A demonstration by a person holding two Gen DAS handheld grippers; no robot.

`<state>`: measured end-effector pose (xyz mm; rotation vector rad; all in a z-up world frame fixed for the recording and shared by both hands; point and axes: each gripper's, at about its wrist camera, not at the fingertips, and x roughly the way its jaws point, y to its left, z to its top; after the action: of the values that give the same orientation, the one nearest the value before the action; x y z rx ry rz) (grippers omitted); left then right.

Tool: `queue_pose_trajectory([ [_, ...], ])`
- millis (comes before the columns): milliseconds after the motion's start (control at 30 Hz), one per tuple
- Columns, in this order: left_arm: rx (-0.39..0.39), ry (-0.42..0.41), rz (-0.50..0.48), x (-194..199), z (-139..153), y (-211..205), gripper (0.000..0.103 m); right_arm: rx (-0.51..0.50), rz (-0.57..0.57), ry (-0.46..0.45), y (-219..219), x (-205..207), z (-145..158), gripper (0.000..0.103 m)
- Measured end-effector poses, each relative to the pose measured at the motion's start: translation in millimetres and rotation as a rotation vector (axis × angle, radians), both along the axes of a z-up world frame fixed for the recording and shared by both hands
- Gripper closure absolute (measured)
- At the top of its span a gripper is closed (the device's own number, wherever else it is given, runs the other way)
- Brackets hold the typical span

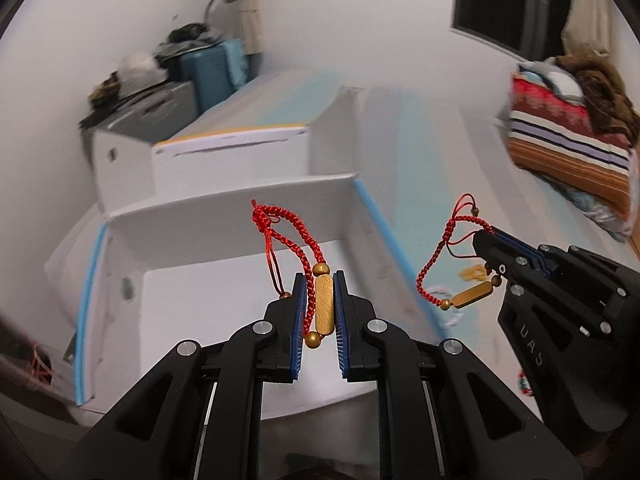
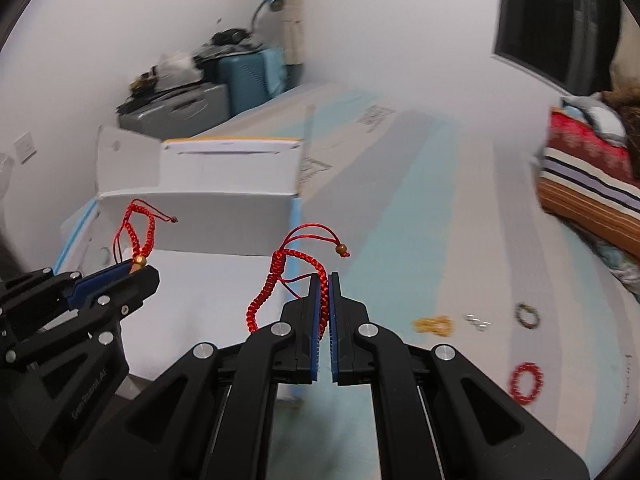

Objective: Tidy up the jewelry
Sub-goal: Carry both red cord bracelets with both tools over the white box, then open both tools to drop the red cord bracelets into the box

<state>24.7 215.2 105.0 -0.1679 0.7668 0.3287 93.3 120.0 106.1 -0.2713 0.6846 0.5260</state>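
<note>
Left wrist view: two red bracelets carried over the open box.
Left gripper (image 1: 320,304) jaws clamped one red bracelet (image 1: 324,304); right gripper (image 2: 324,312) jaws pinched the other bracelet (image 2: 296,264). Release best low inside the box (image 1: 224,208).

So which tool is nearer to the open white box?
Left. The left tool hangs over the white box; the right tool is beside it, over the bed.

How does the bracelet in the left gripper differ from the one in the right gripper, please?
The left gripper clamps its bracelet by the gold bar, over the open white box. The right gripper pinches its bracelet by the red cord, so the gold bar hangs free, over the bed surface beside the box. Both are red braided cords with gold bars and beads.
</note>
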Motion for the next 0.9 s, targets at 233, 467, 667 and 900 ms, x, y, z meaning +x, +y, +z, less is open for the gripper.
queue_pose_trajectory([
  [233,-0.011,0.044,0.09,-17.8,-14.5,49.7,0.09,-0.034,0.056,0.071,51.3,6.3,-21.4,0.1],
  [467,-0.055,0.125,0.134,-19.3,-40.2,84.2,0.09,-0.083,0.078,0.174,92.3,20.4,-52.6,0.1],
  [667,-0.117,0.212,0.16,-9.7,-69.6,110.4,0.09,-0.126,0.07,0.262,103.2,31.8,-76.7,0.1],
  [900,-0.163,0.28,0.162,-2.8,-91.3,120.1,0.09,-0.161,0.058,0.327,107.2,40.6,-95.5,0.1],
])
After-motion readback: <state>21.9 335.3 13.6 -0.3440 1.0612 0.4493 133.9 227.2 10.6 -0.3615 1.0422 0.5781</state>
